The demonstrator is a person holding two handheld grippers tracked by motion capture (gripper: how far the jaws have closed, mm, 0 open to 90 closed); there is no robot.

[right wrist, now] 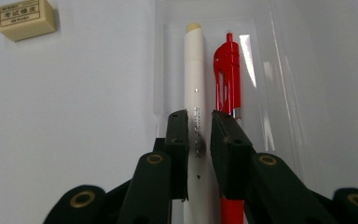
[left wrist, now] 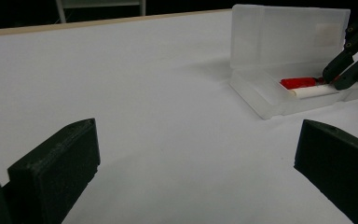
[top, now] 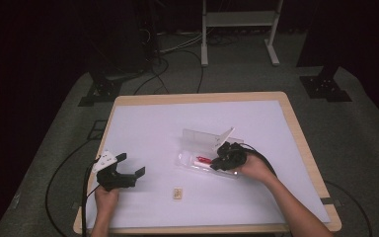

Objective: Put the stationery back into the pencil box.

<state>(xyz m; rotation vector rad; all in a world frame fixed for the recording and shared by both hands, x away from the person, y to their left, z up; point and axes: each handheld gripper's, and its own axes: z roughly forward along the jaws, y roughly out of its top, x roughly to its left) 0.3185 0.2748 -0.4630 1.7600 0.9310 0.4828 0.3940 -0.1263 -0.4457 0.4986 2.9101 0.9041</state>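
A clear plastic pencil case [top: 190,163] lies open mid-table, its lid [top: 205,137] raised behind it. Inside lie a white pen [right wrist: 195,70] and a red pen [right wrist: 227,70], side by side. My right gripper [right wrist: 199,135] reaches into the case, and its jaws are shut on the white pen's barrel, which still rests in the tray. In the high view the right gripper [top: 218,160] covers the case's right end. My left gripper [top: 130,164] rests open on the table's left side, with nothing between its jaws [left wrist: 198,163]. It faces the case [left wrist: 261,95].
A small cream eraser [top: 178,193] lies on the white table cover [top: 177,118], in front of the case; in the right gripper view the eraser [right wrist: 27,18] is at the upper left. Cables and stand legs are on the floor beyond the table.
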